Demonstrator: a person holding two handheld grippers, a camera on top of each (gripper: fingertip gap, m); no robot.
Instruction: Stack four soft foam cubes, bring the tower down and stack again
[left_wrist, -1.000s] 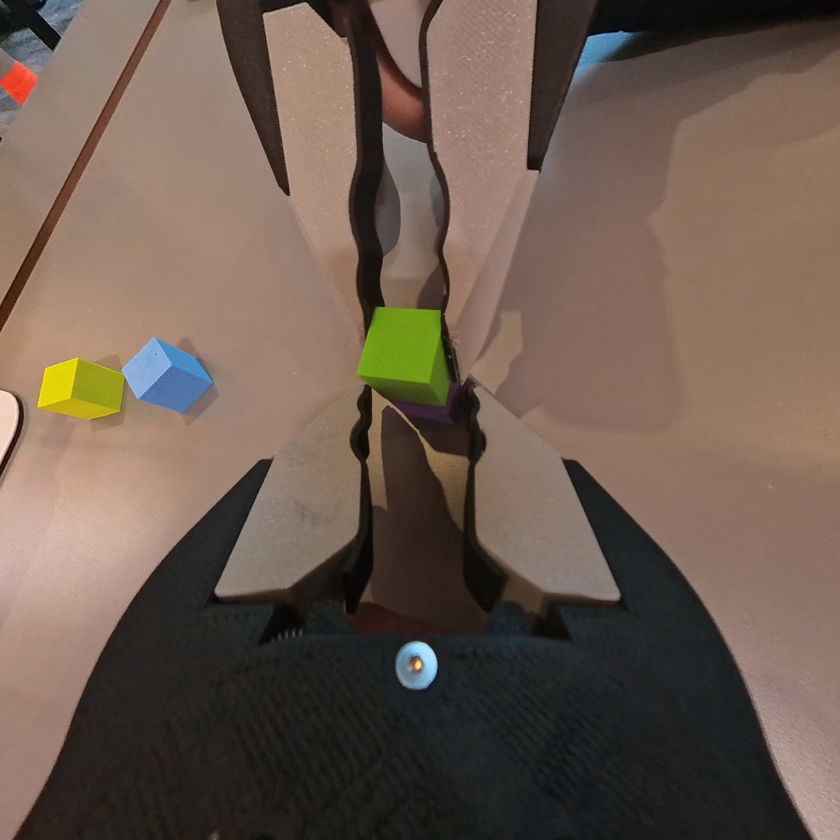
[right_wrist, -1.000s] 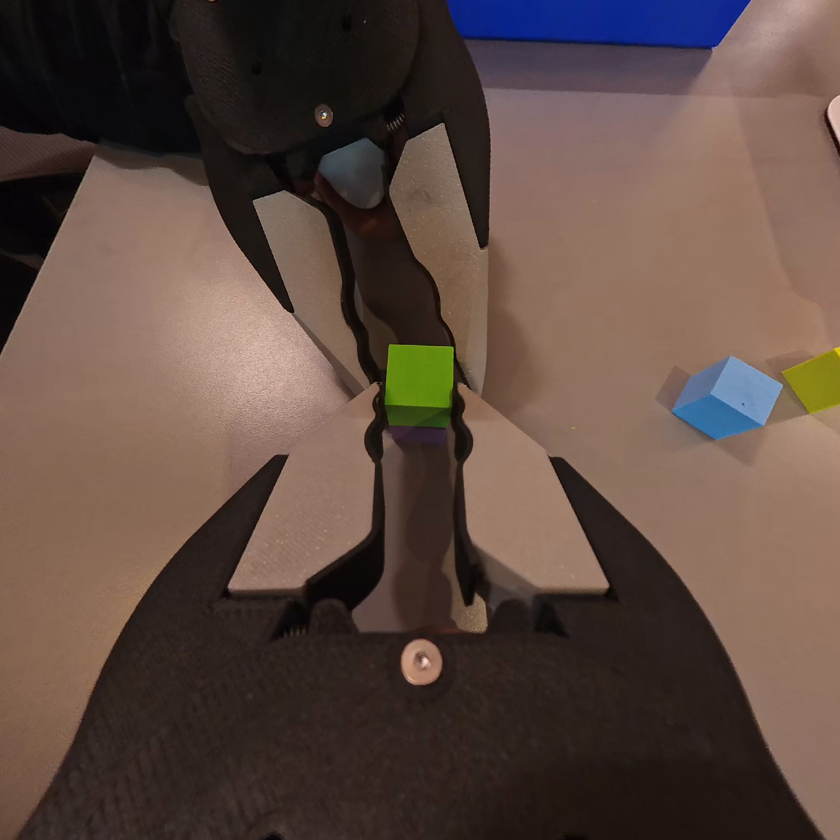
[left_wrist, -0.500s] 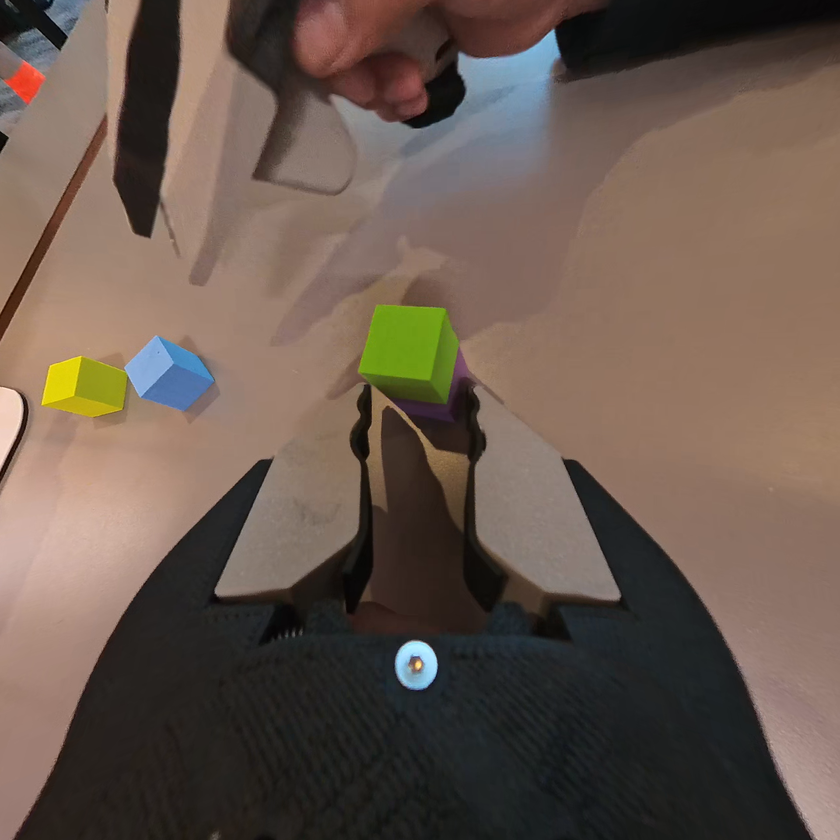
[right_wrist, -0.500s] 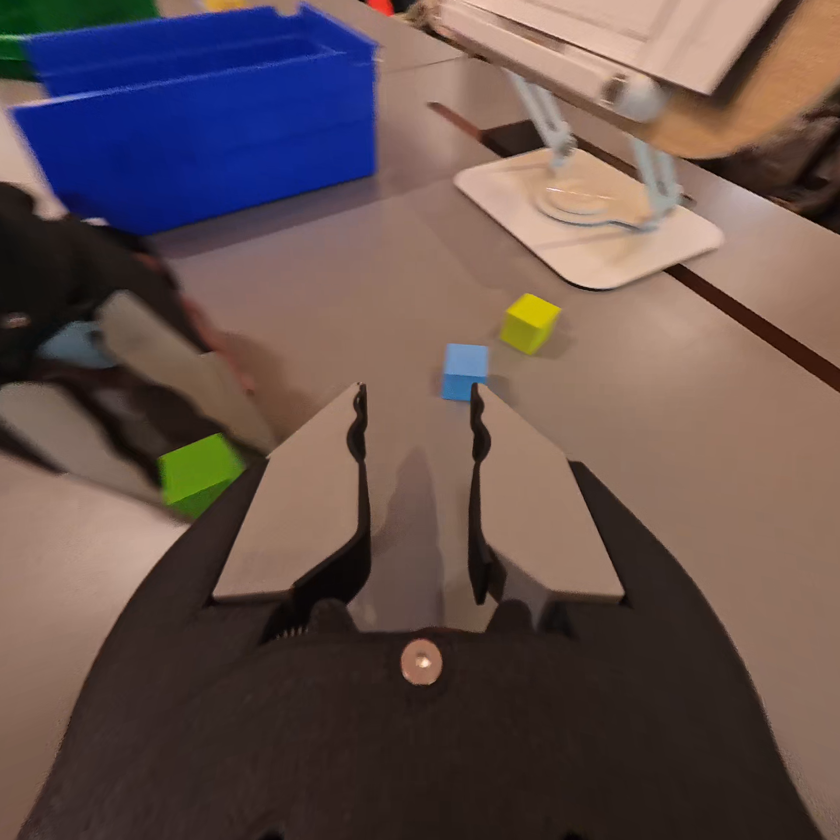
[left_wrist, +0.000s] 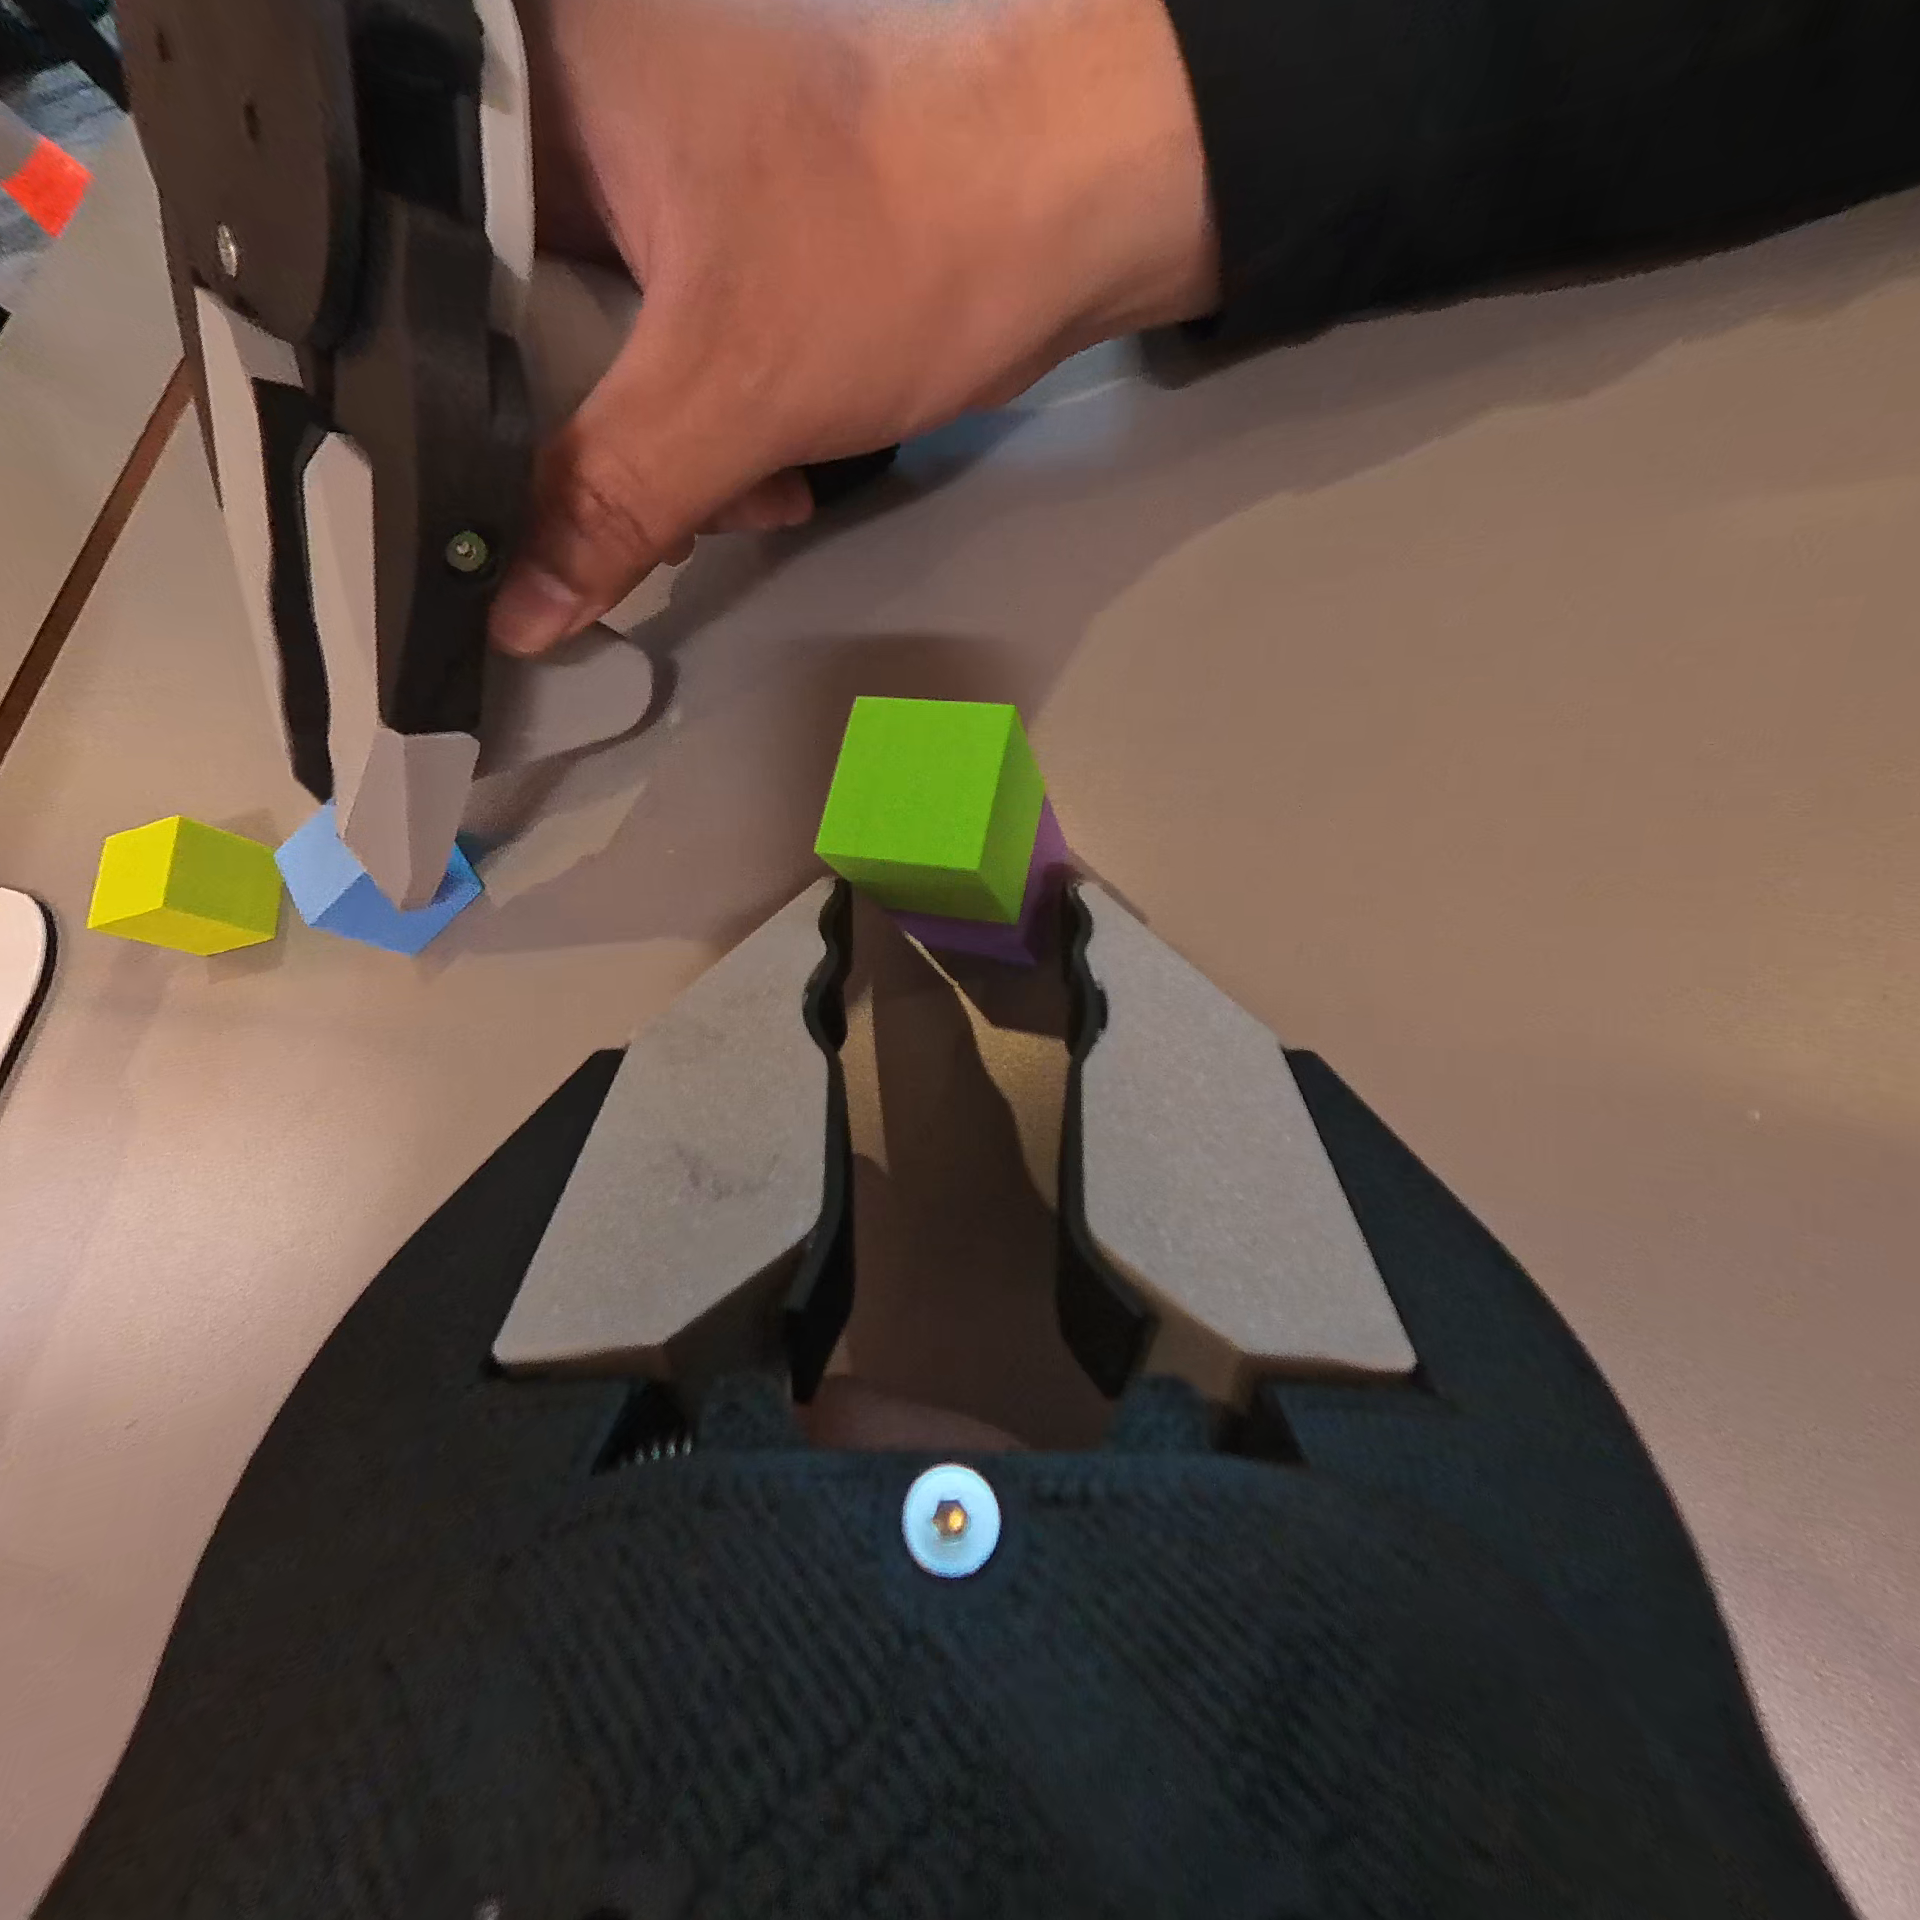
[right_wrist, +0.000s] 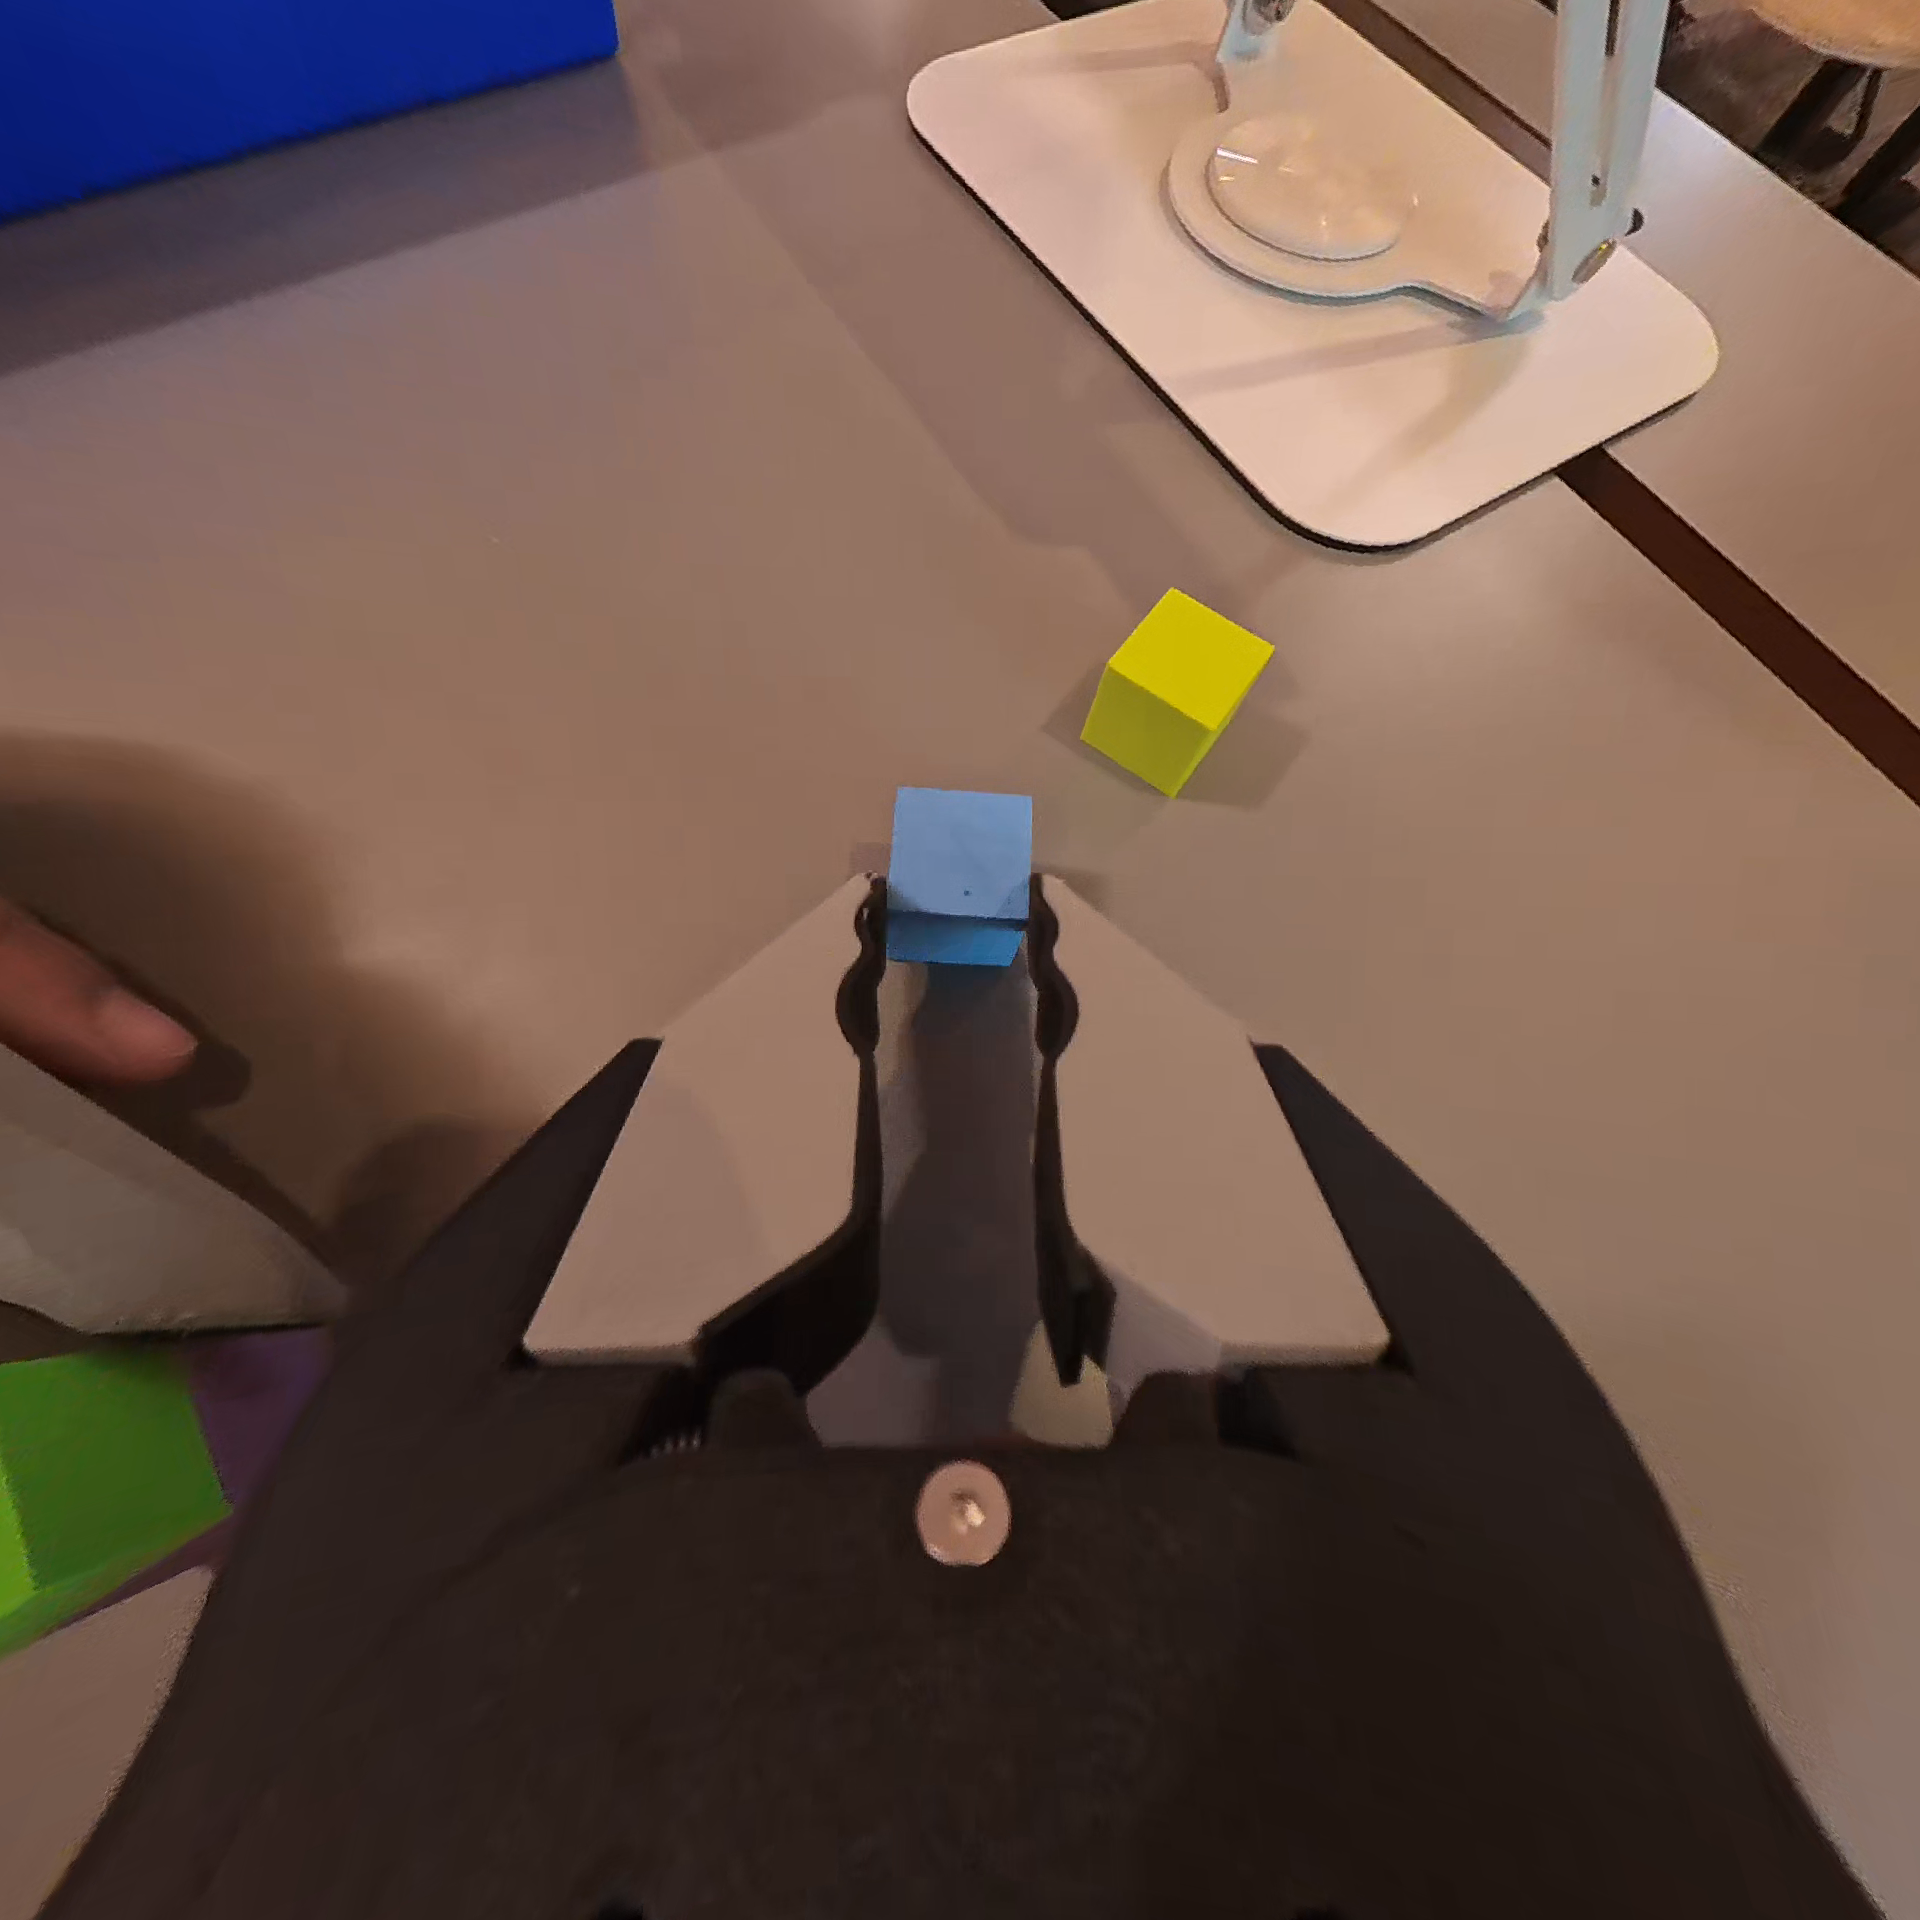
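Left wrist view: the left gripper (left_wrist: 951, 909) sits with jaws apart around the purple cube (left_wrist: 992, 925), its tips beside the cube without clear contact. The green cube (left_wrist: 925, 805) rests on the purple one, skewed, hiding most of it. At left, the right gripper (left_wrist: 400, 831), held by a hand (left_wrist: 831, 260), covers part of the blue cube (left_wrist: 379, 894); the yellow cube (left_wrist: 182, 883) lies just beside it on the table (left_wrist: 1455, 779).

Right wrist view: the right gripper (right_wrist: 956, 904) has its jaws closed against the blue cube's (right_wrist: 961, 868) sides. The yellow cube (right_wrist: 1174, 691) is near. The green cube (right_wrist: 94, 1475) is cut off at the lower left, with only a purple sliver (right_wrist: 260, 1392) behind. A white stand base (right_wrist: 1320, 301) and blue bin (right_wrist: 260, 83) lie beyond.
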